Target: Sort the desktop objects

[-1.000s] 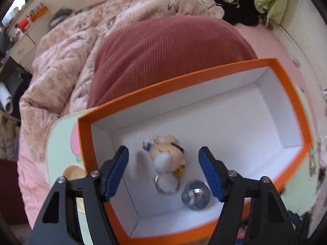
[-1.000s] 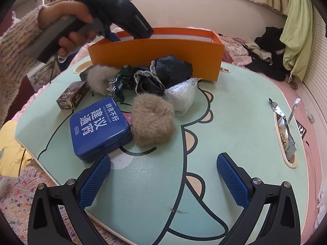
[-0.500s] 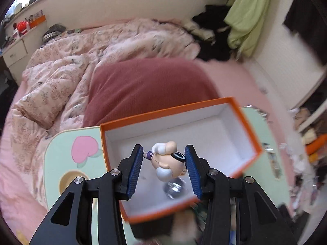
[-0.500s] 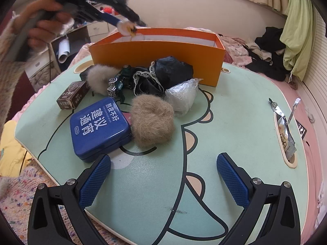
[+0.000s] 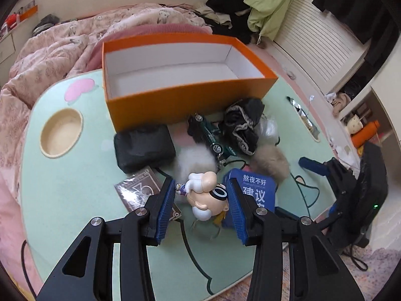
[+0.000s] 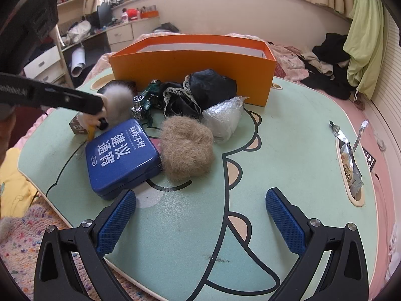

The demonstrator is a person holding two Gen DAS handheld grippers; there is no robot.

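Observation:
My left gripper (image 5: 200, 200) is shut on a small cartoon figure keychain (image 5: 206, 198) with a white beard and holds it above the green table, over the blue tin (image 5: 253, 193). It also shows in the right wrist view (image 6: 95, 115), at the left. The orange box (image 5: 185, 92) stands at the back with its white inside showing. My right gripper (image 6: 200, 218) is open and empty over the table's front. A beige fur ball (image 6: 186, 150), a white fur ball (image 6: 117, 100), a green toy car (image 5: 210, 135) and black lace cloth (image 6: 200, 92) lie in front of the box.
A black pouch (image 5: 144, 148) and a brown card pack (image 5: 140, 188) lie left of the pile. A clear plastic bag (image 6: 223, 118) sits by the box. Wrappers lie in the slot (image 6: 351, 168) at the table's right edge. A round cup recess (image 5: 61, 131) is at the left.
My left gripper closed on the figure keychain inside the orange box, lifted it out and drew back over the pile of objects. The right gripper has not moved.

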